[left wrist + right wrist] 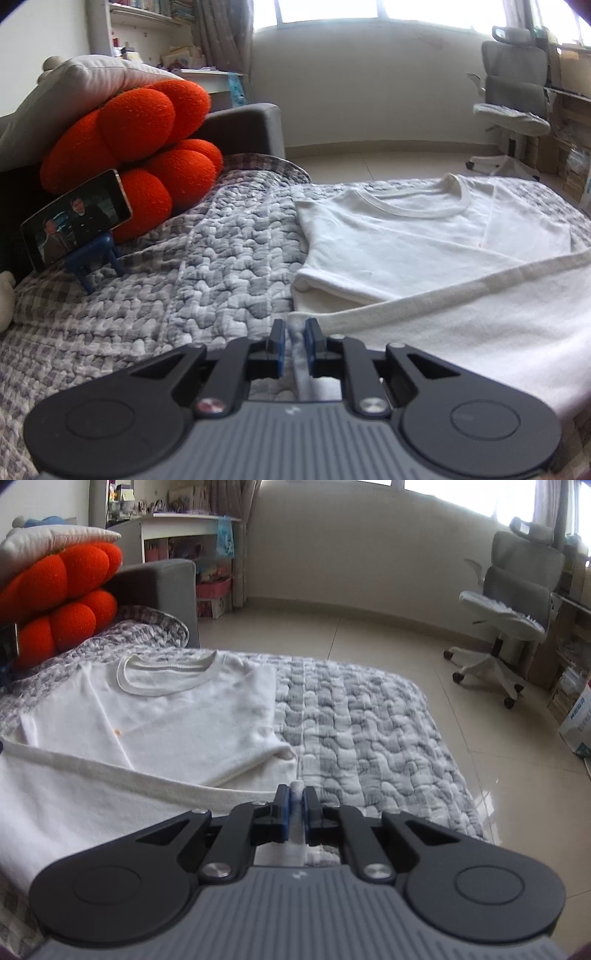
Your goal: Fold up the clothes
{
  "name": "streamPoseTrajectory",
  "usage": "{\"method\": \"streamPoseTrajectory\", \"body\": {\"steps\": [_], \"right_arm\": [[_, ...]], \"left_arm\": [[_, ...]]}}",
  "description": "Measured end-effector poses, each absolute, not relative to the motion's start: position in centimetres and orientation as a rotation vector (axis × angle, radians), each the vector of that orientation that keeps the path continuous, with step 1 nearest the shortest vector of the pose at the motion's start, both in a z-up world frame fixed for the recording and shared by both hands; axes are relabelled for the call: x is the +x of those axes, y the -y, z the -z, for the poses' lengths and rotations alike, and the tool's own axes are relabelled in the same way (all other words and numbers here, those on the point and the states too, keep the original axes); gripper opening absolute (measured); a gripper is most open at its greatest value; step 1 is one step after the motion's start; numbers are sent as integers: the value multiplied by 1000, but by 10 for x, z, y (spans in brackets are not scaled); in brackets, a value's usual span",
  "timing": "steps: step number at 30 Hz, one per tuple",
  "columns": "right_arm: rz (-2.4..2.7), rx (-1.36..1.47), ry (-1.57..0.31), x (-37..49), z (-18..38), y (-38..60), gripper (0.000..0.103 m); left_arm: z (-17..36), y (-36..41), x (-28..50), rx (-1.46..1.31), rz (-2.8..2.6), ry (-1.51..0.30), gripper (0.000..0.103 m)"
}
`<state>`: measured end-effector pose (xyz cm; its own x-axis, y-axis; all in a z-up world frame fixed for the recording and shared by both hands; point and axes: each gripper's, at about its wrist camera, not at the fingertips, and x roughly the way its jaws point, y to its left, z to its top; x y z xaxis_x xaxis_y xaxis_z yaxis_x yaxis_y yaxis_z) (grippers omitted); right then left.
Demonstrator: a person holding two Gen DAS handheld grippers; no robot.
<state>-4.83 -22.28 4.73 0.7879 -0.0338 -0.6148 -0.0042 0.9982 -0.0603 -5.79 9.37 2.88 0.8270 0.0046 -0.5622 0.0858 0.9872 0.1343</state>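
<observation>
Left claw (294, 334) and right claw (296, 805), black linkages, blue pads, silver screws, ribbed grey housings

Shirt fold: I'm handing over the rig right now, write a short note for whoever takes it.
Left gripper: shut on the shirt hem, at its left corner.
Right gripper: shut on the hem's right corner.
Shirt lies collar away from you on the quilt, both sides already folded in.
The hem is lifted and stretched between the grippers, over the lower part of the shirt.
Left to do: probably carry the hem forward toward the collar, lay it flat, release both.
</observation>
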Motion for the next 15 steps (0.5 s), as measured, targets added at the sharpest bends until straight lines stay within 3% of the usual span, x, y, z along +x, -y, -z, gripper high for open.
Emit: {"method": "streamPoseTrajectory", "body": {"steps": [9,15], "right_arm": [[54,-106,-702,-45,-40,217,8],[90,-75,-674,-45,-43,222,8]], "left_arm": [[-24,-90,-58,170,46,-619,11],[-30,-104,-61,93,39,-637,19]]}}
